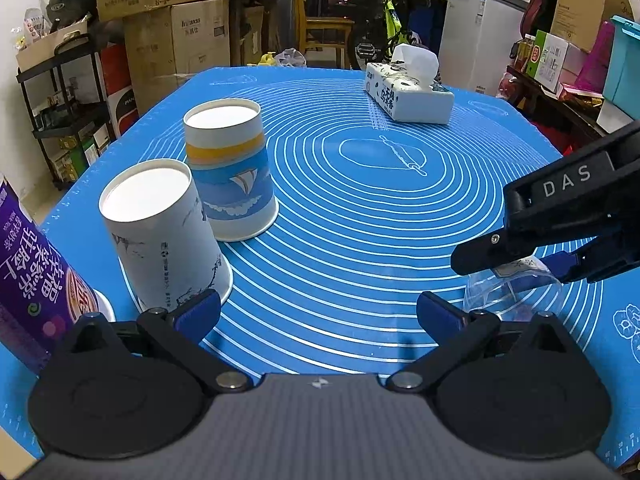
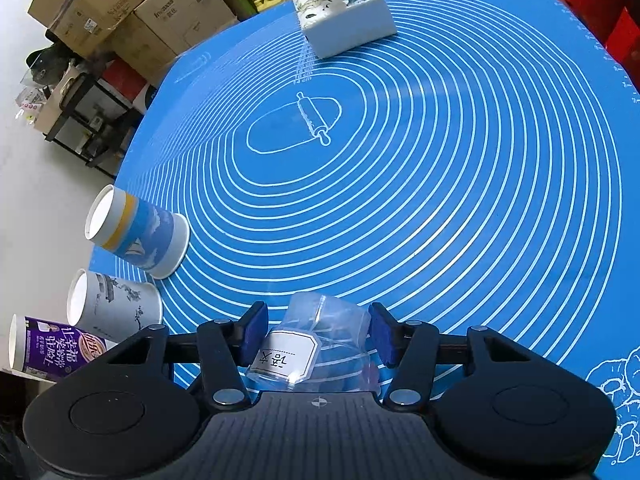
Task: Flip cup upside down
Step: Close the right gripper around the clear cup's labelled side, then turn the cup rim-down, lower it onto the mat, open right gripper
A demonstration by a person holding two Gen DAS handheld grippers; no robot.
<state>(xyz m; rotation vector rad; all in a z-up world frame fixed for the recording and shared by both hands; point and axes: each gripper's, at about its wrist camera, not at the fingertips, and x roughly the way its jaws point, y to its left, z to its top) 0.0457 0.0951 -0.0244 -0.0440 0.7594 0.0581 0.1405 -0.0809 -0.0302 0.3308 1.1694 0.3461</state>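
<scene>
- Already three paper cups sit rim-down at the left of both views: the sailboat cup (image 1: 231,176), the ink-painting cup (image 1: 164,236) and the purple cup (image 2: 56,348)
- Lower centre of the right wrist view, the right tool (image 2: 316,334) brackets the clear plastic cup (image 2: 320,340) with its white label; the pads look close against its sides, though I cannot tell whether they are truly pinching
- Lower centre of the left wrist view, the left tool (image 1: 318,312) is spread wide, holding nothing
- By my reading the clear cup is being turned or set on the blue mat (image 2: 440,200) covering the desk; next comes a gentle release, since thin plastic can crumple or tip
</scene>
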